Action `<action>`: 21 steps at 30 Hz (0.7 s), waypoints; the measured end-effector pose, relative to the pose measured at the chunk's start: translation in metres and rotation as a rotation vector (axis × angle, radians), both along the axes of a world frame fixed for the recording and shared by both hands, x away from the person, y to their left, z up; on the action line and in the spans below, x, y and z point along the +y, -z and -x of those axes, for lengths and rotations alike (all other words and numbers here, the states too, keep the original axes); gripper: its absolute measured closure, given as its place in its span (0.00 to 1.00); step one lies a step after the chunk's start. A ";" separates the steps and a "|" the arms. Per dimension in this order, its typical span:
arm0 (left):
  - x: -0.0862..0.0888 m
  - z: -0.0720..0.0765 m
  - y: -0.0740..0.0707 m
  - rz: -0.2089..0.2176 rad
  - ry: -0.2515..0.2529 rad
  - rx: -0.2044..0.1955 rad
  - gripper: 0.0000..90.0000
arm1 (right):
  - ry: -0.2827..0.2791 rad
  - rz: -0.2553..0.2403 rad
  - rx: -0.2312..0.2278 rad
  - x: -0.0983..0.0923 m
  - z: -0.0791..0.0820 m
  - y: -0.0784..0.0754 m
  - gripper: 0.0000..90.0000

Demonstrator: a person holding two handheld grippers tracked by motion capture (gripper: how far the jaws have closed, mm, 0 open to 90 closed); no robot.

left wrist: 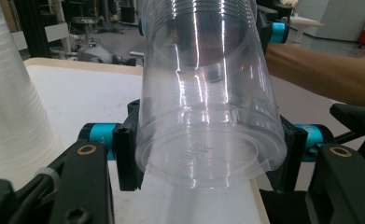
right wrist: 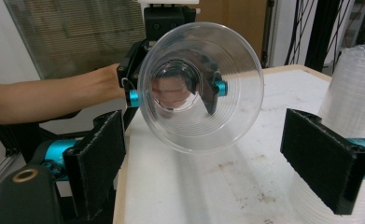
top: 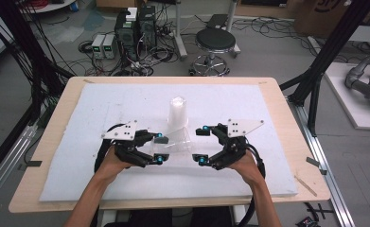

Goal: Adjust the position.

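Clear ribbed plastic cup [left wrist: 208, 116] clamped in left gripper [top: 158, 149], frosted cup stack [top: 177, 112] beside

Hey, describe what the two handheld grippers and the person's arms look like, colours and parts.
Both the left gripper and right gripper are black, with blue joints near the jaws, brass-coloured pivot bushings, a grey three-cornered plate on top and a black trailing cable. The jaw pads are flat, black and rough. The forearms are bare, no sleeves.

Clear glossy plastic cup [left wrist: 208, 116], matt white foam mat [top: 102, 109], wood table [top: 286, 123].
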State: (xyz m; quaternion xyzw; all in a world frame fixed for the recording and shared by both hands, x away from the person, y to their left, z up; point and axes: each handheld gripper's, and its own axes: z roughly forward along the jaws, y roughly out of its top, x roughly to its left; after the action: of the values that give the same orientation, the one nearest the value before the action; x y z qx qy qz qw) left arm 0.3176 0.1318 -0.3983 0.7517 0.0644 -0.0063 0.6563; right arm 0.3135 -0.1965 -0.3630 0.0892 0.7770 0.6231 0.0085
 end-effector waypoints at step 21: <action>-0.009 0.002 -0.003 0.033 0.013 -0.013 0.46 | -0.022 -0.025 0.020 0.014 -0.002 0.008 0.16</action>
State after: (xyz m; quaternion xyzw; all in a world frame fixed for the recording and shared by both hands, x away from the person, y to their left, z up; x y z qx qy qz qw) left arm 0.3151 0.1231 -0.3958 0.7413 0.0549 -0.0069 0.6689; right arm 0.3155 -0.1822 -0.3708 0.0869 0.7702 0.6318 -0.0074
